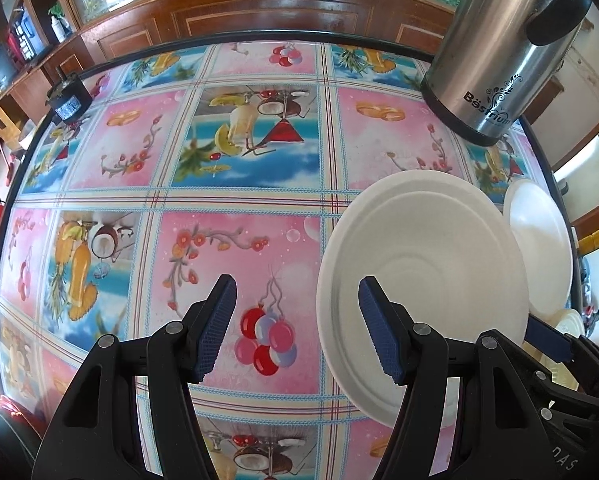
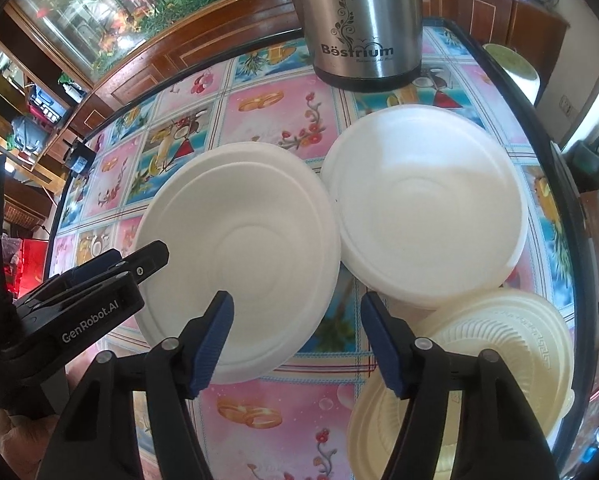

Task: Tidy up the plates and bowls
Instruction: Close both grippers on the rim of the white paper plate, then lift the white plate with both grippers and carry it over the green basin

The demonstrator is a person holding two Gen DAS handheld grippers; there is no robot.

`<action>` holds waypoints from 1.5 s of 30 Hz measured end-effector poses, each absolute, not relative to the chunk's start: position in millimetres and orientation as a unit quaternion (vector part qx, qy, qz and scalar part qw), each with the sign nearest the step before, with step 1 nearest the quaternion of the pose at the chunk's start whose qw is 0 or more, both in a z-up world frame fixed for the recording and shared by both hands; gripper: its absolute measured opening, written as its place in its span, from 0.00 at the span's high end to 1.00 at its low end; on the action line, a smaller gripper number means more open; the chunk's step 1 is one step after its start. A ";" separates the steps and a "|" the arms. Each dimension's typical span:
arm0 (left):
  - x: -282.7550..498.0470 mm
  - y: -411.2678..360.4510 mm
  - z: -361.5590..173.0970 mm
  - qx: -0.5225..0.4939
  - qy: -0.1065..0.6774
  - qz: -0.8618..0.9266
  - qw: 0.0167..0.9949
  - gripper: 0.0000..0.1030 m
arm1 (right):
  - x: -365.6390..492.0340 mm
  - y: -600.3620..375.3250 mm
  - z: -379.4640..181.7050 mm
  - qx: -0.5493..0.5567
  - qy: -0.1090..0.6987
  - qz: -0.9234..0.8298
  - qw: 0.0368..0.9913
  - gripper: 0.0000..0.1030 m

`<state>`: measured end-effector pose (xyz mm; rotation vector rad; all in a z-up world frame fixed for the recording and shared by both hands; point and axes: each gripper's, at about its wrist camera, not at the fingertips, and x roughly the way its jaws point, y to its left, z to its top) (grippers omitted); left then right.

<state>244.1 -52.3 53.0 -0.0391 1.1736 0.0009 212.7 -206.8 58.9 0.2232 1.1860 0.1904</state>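
A white plate (image 2: pixel 239 248) lies on the patterned table, also in the left wrist view (image 1: pixel 423 276). A second white dish (image 2: pixel 423 216) touches it on the right, seen at the far right in the left wrist view (image 1: pixel 539 240). A cream ribbed bowl (image 2: pixel 495 360) sits upside down in front of the second dish. My left gripper (image 1: pixel 297 328) is open and empty, just left of the plate, its right finger over the plate's rim. My right gripper (image 2: pixel 297 336) is open and empty, above the plate's near edge and beside the cream bowl.
A steel Bestrium flask (image 2: pixel 359 20) stands at the back of the table, behind the dishes, and shows in the left wrist view (image 1: pixel 495 52). A small black box (image 1: pixel 69 100) sits at the table's far left edge. A wooden cabinet (image 1: pixel 259 12) runs behind the table.
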 end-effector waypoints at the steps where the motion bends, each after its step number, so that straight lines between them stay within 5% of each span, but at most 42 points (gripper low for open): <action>1: 244.6 -52.8 52.6 -0.017 0.554 0.002 0.833 0.38 | 213.9 -206.5 58.5 0.104 0.558 0.090 0.819 0.39; 10: 248.6 -56.6 46.9 -0.002 0.553 0.011 0.833 0.38 | 217.5 -205.2 54.3 0.103 0.558 0.095 0.818 0.49; 16: 251.1 -59.4 40.8 -0.005 0.562 0.002 0.827 0.61 | 220.4 -204.5 50.4 0.099 0.561 0.096 0.816 0.62; 20: 249.6 -65.4 41.0 -0.002 0.561 -0.008 0.828 0.79 | 222.0 -204.0 46.1 0.096 0.565 0.101 0.813 0.83; 45: 168.4 -10.3 75.4 -0.031 0.541 0.007 0.840 0.81 | 174.4 -159.4 68.3 0.060 0.548 0.150 0.821 0.85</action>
